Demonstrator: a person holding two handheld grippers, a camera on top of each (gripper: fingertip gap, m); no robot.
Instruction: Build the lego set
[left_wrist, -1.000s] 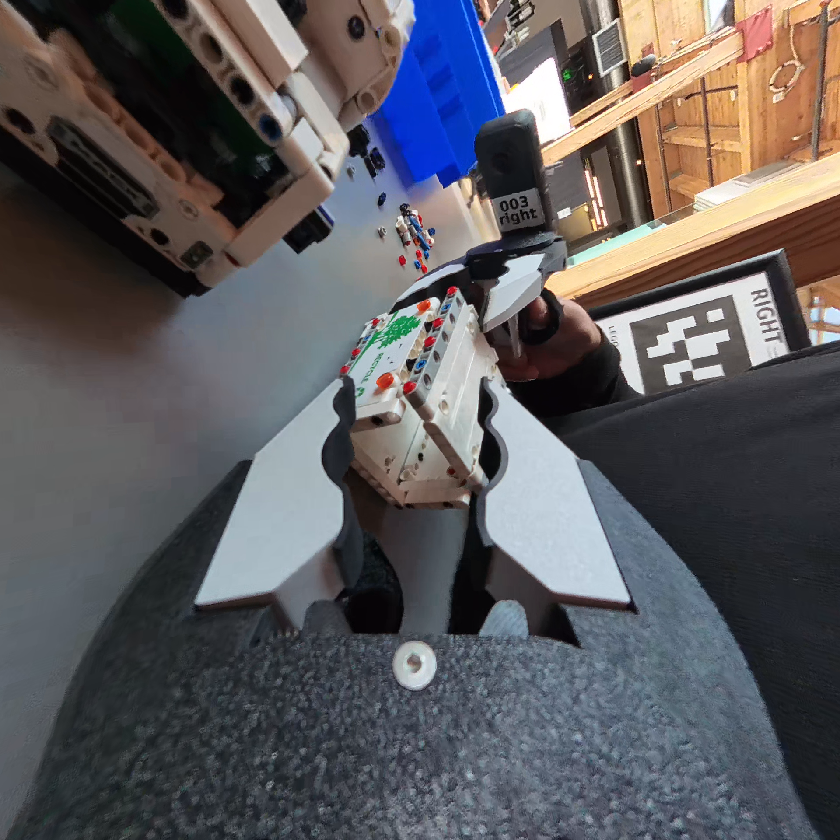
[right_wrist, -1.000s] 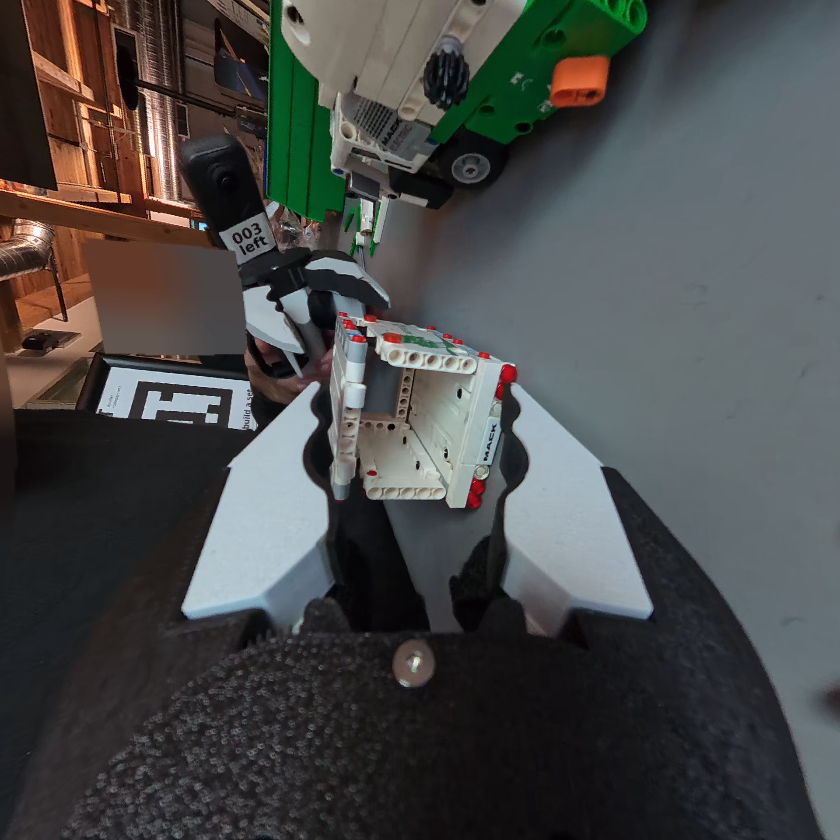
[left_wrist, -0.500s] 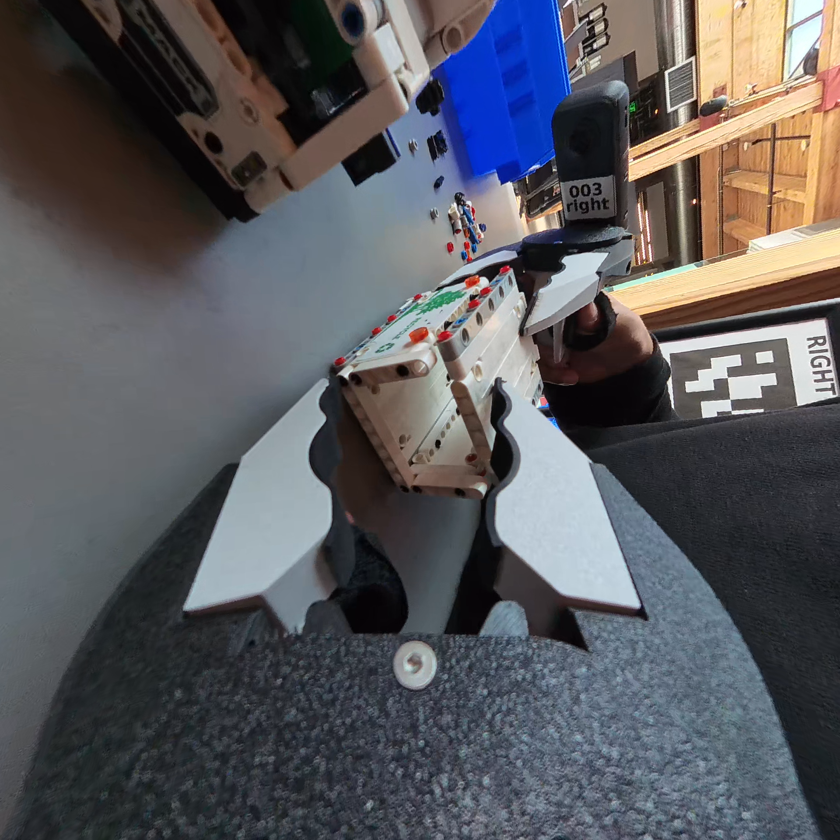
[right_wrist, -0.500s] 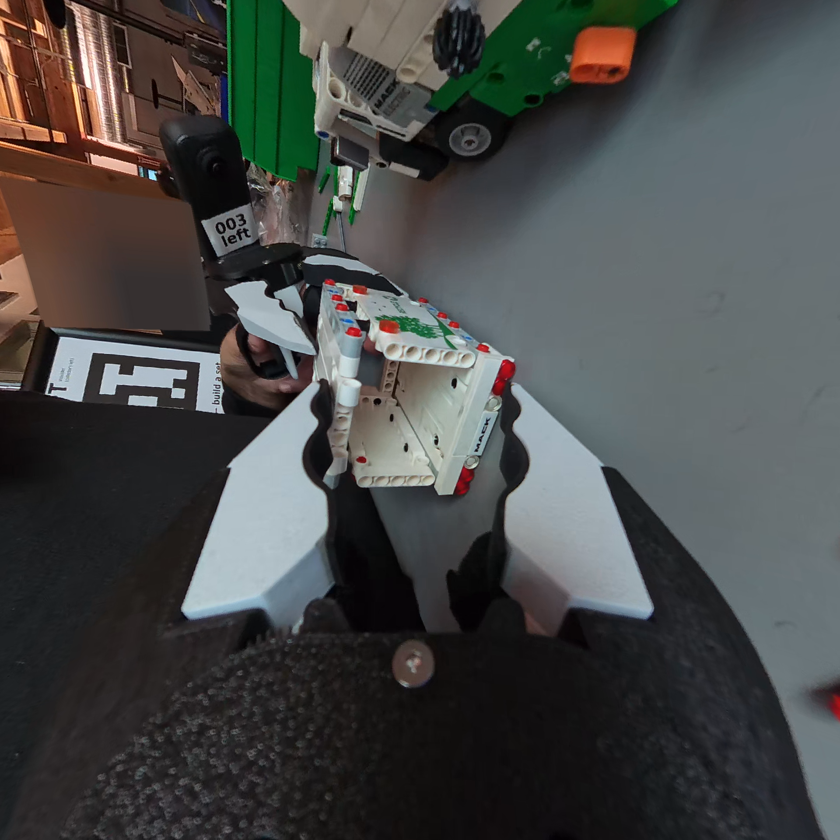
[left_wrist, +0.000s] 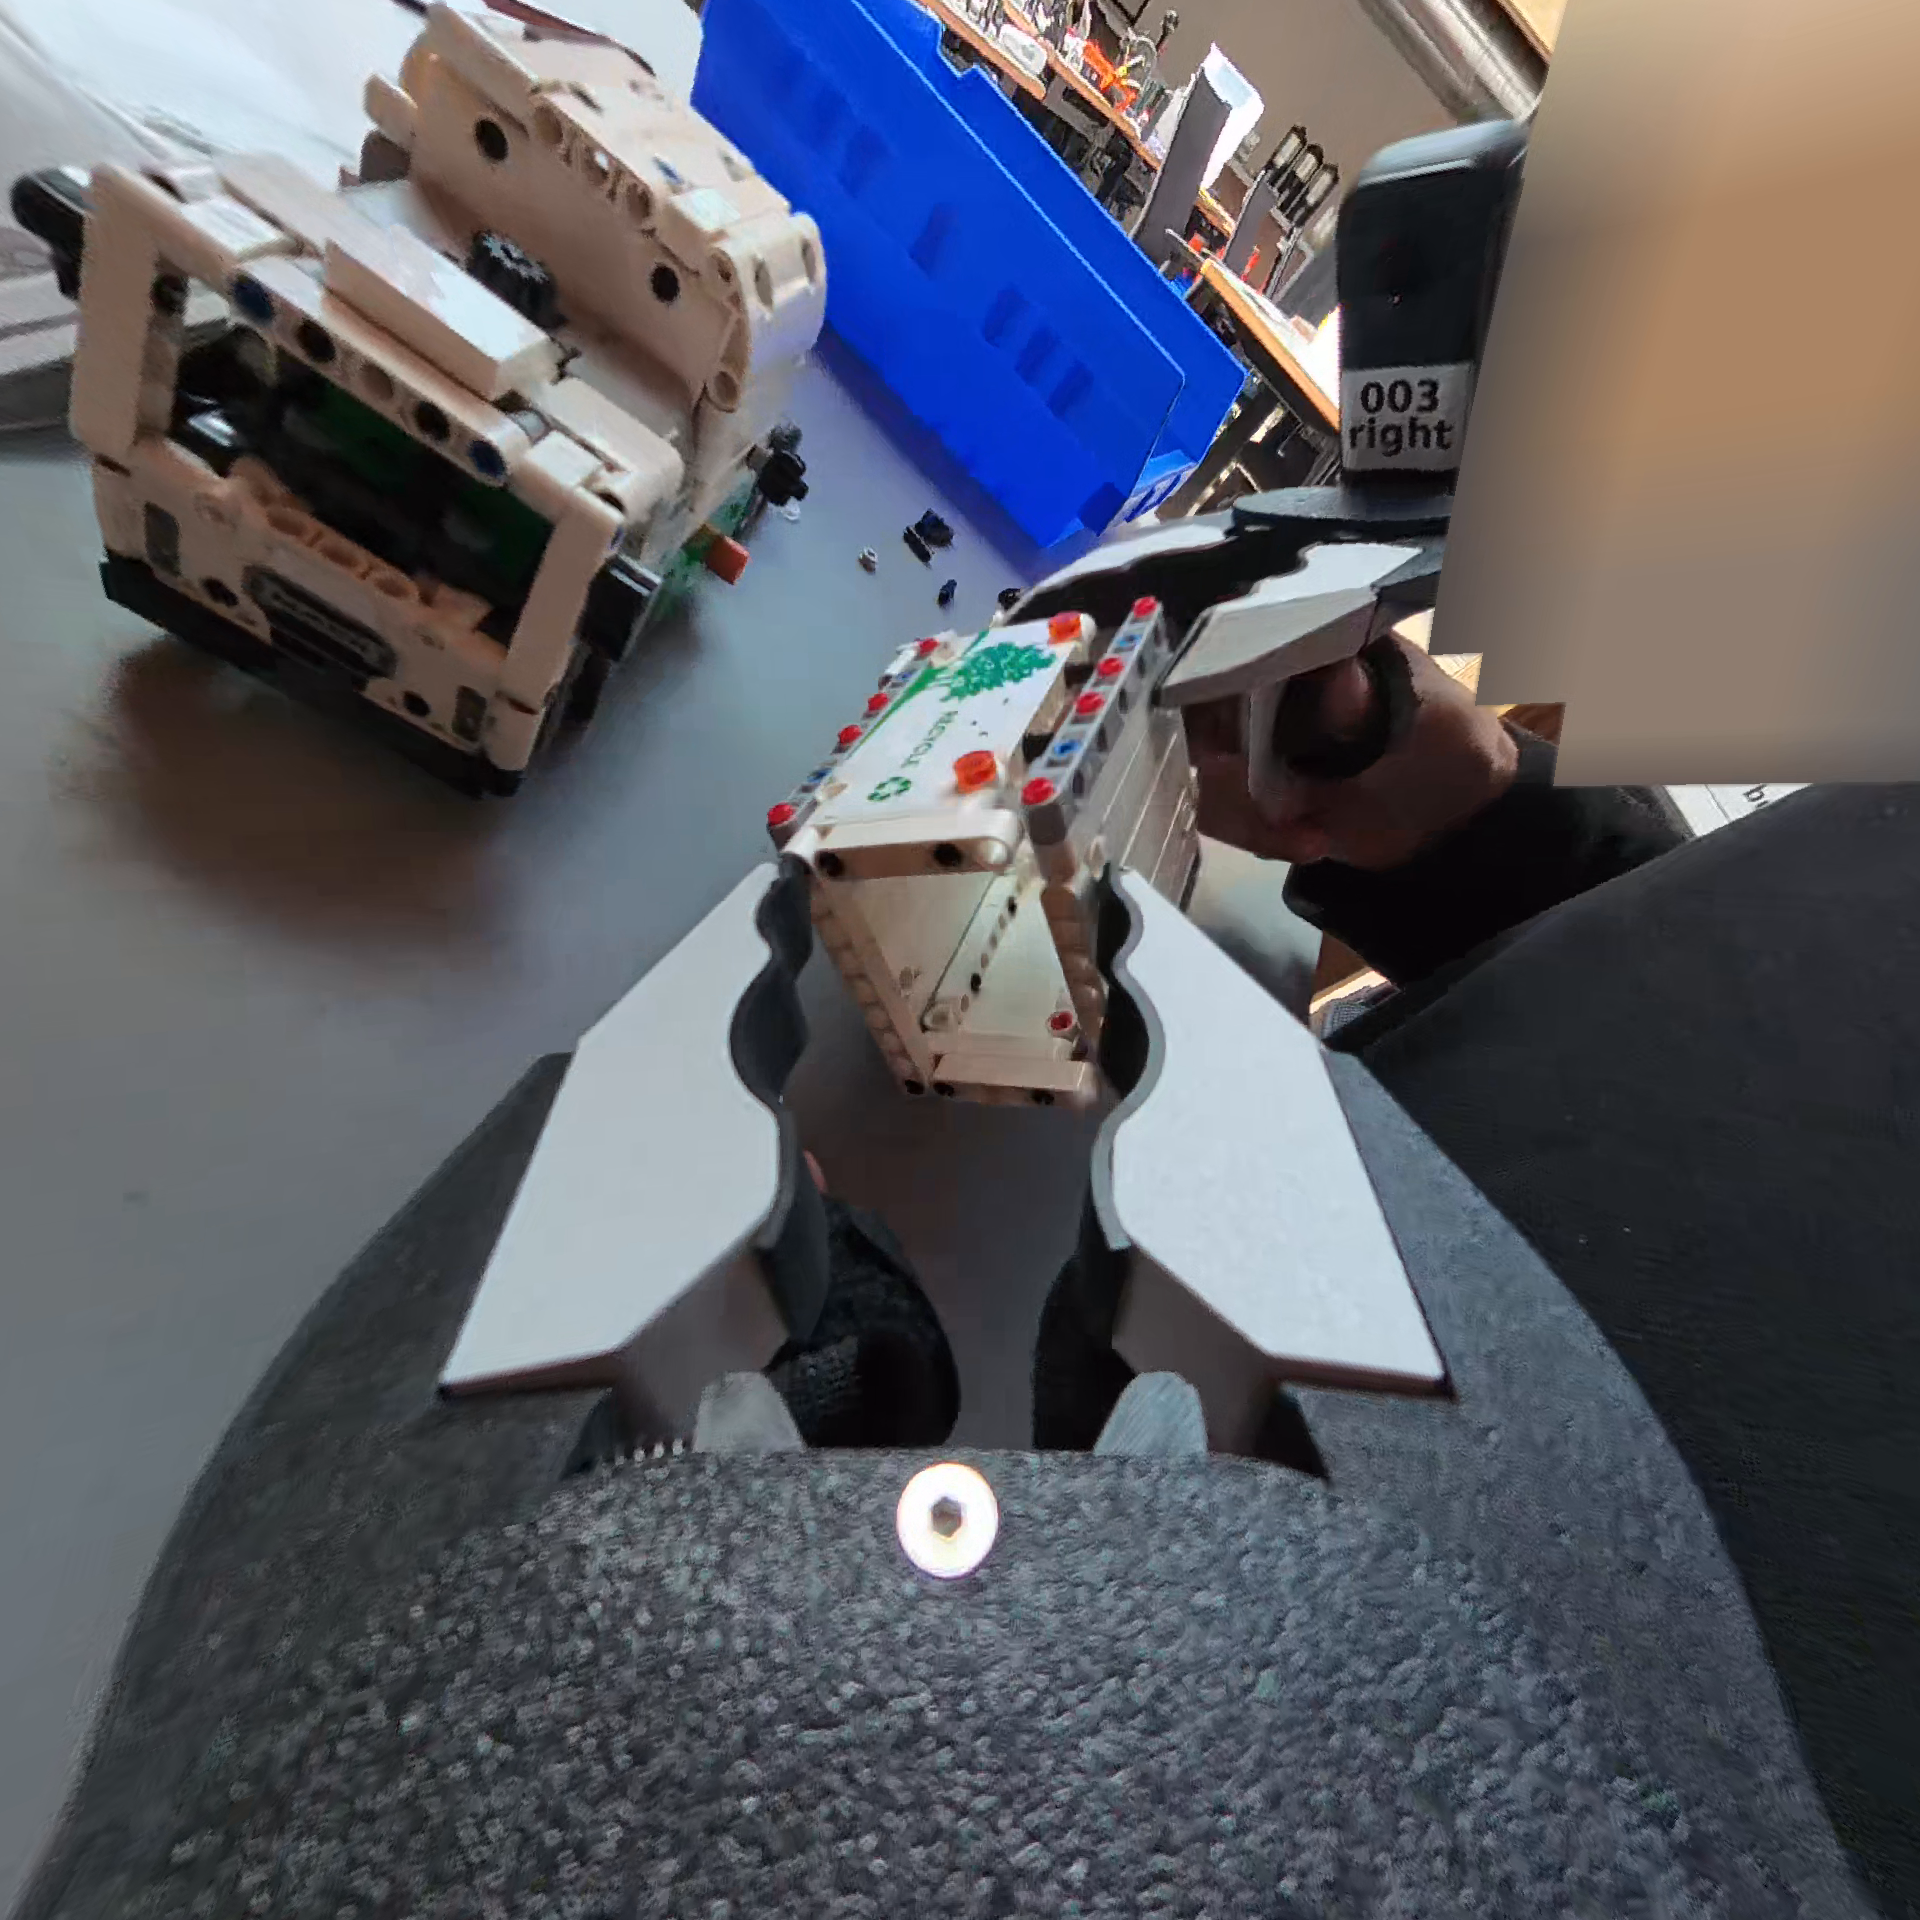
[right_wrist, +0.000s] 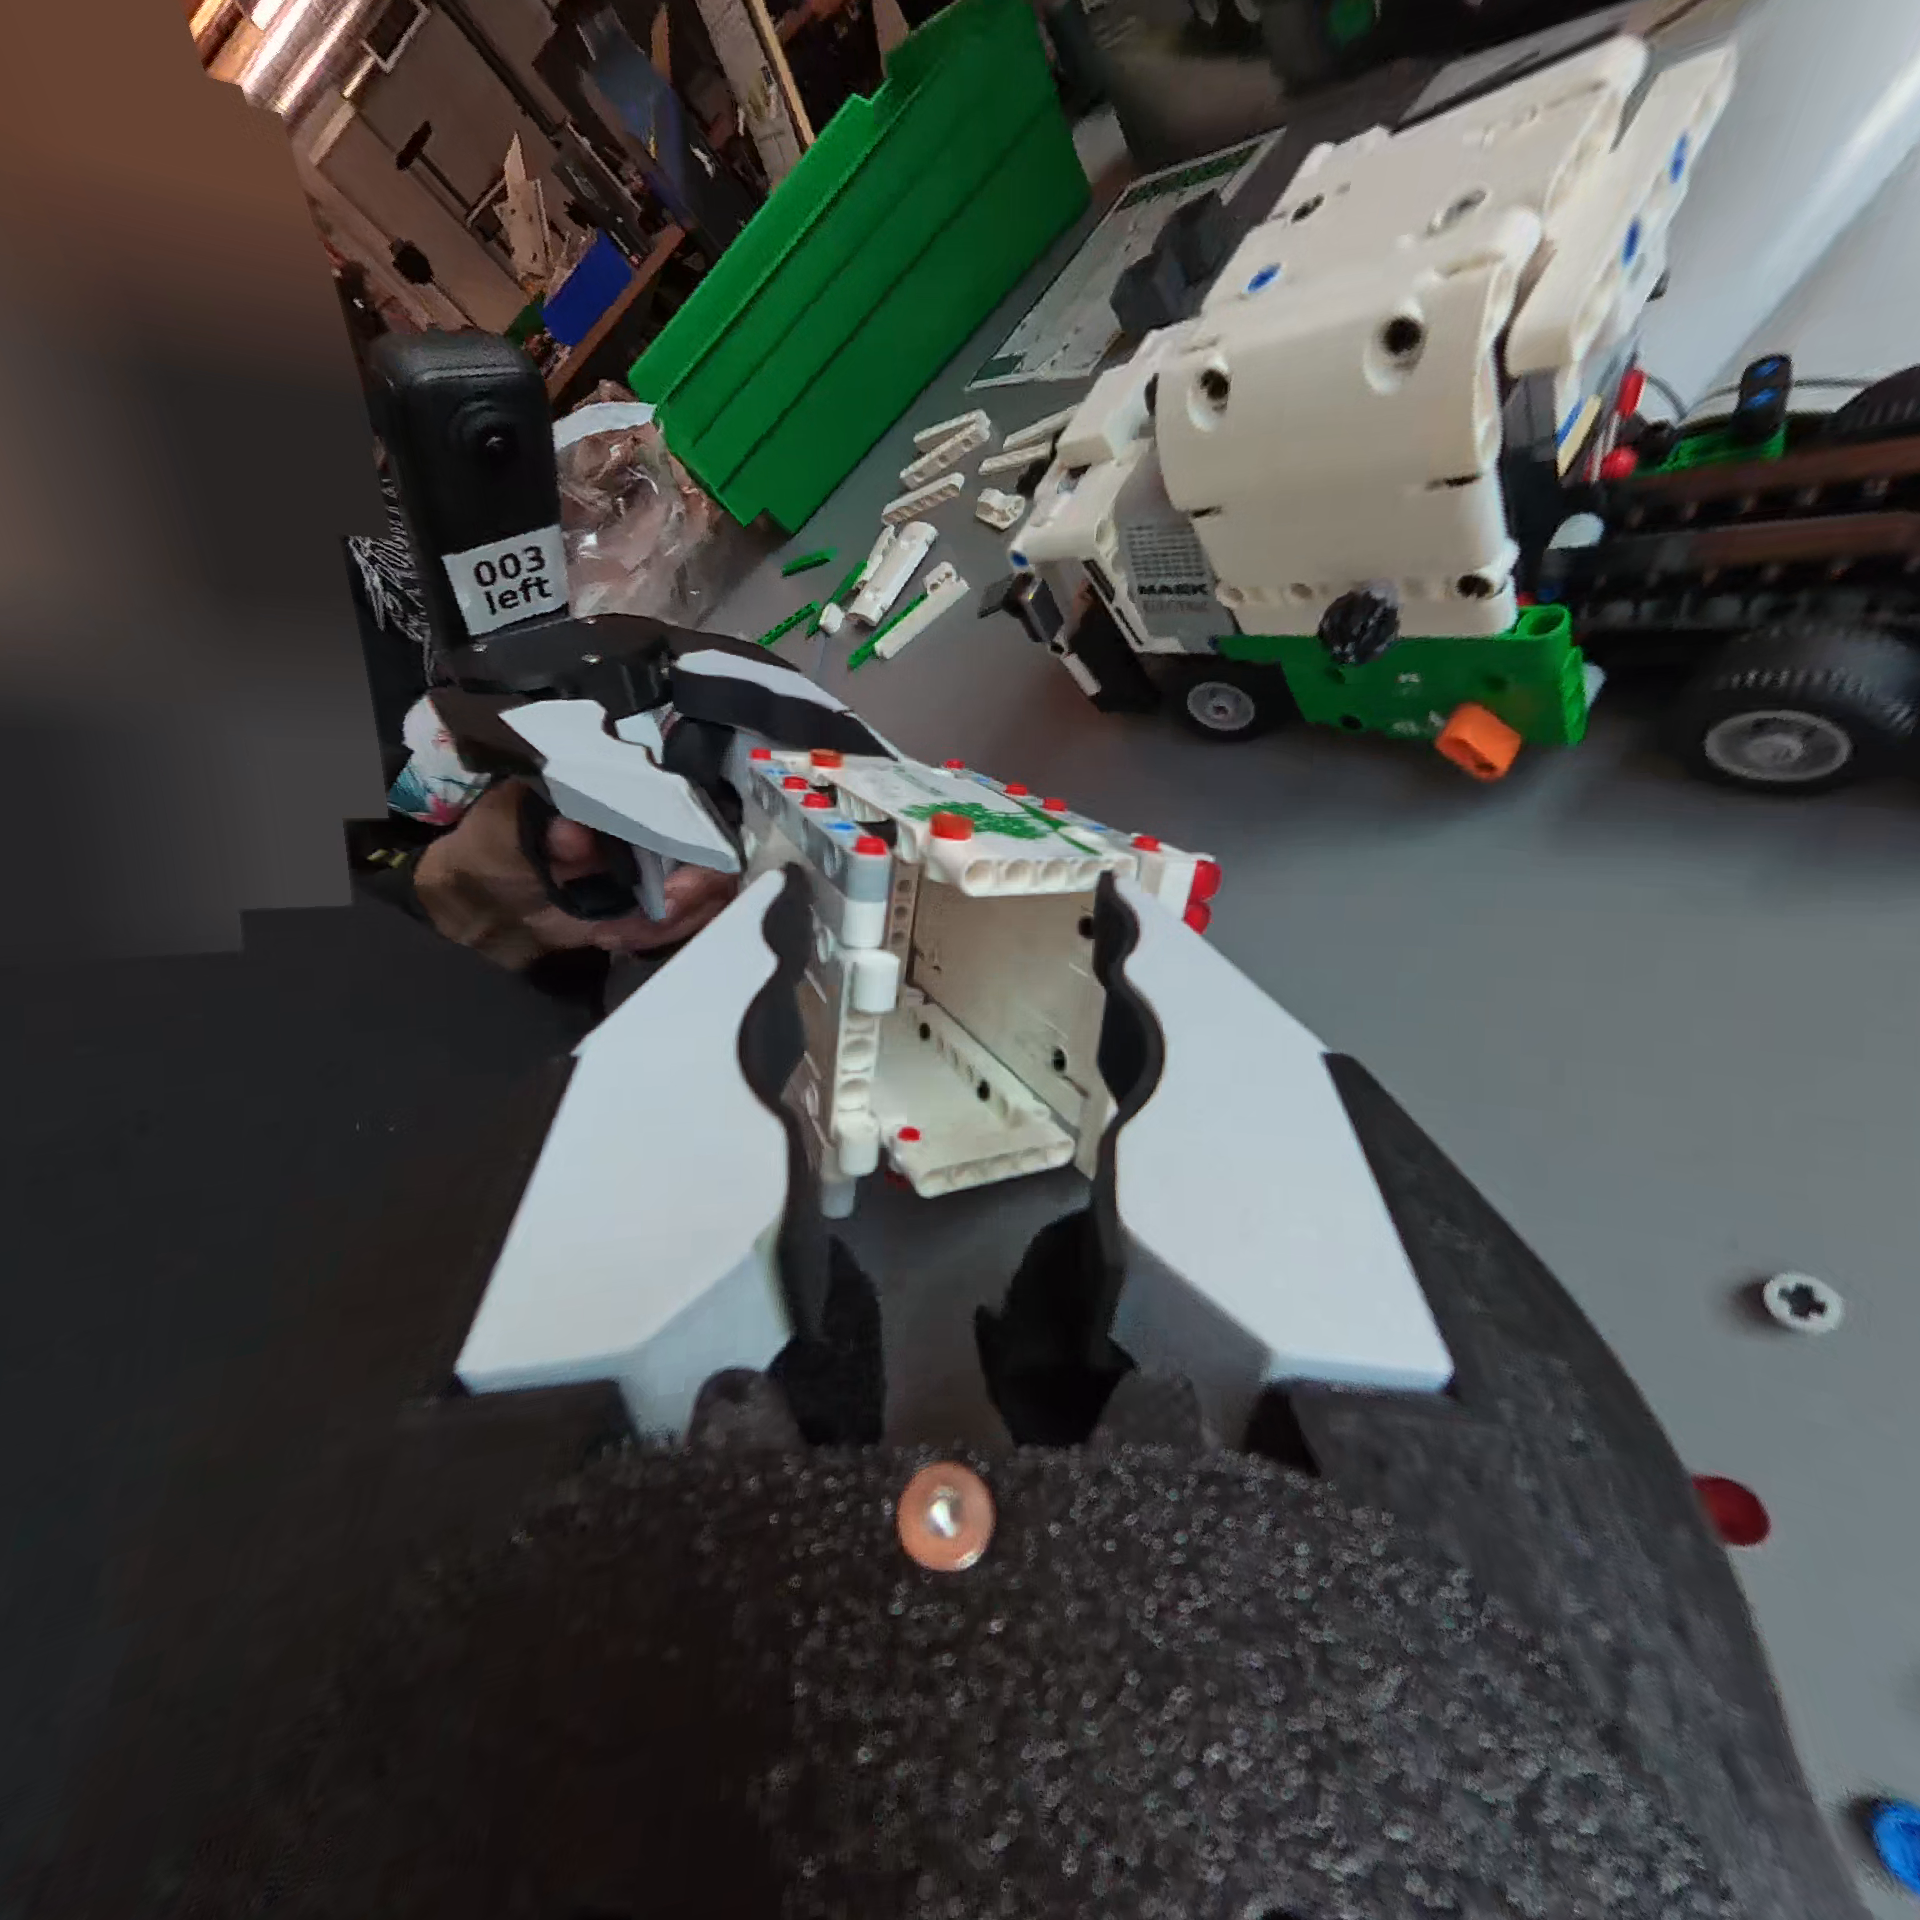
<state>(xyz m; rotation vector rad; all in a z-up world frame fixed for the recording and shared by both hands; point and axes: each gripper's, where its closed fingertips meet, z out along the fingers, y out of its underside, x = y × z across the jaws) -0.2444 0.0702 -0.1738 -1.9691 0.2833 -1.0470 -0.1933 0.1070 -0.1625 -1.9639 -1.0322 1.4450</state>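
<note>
- The white box (left_wrist: 961, 831) hangs above the bench (left_wrist: 312, 987), in front of the truck (right_wrist: 1351, 499).
- Left gripper (left_wrist: 945, 966) fingers grip one end of the box.
- Right gripper (right_wrist: 945, 997) fingers grip the other end.

Daylit, wide-angle edge bending, blurred background, soft shadow under truck (left_wrist: 416, 436)

White box assembly (left_wrist: 966, 831) rolled upright; truck (right_wrist: 1351, 499) now level
</note>
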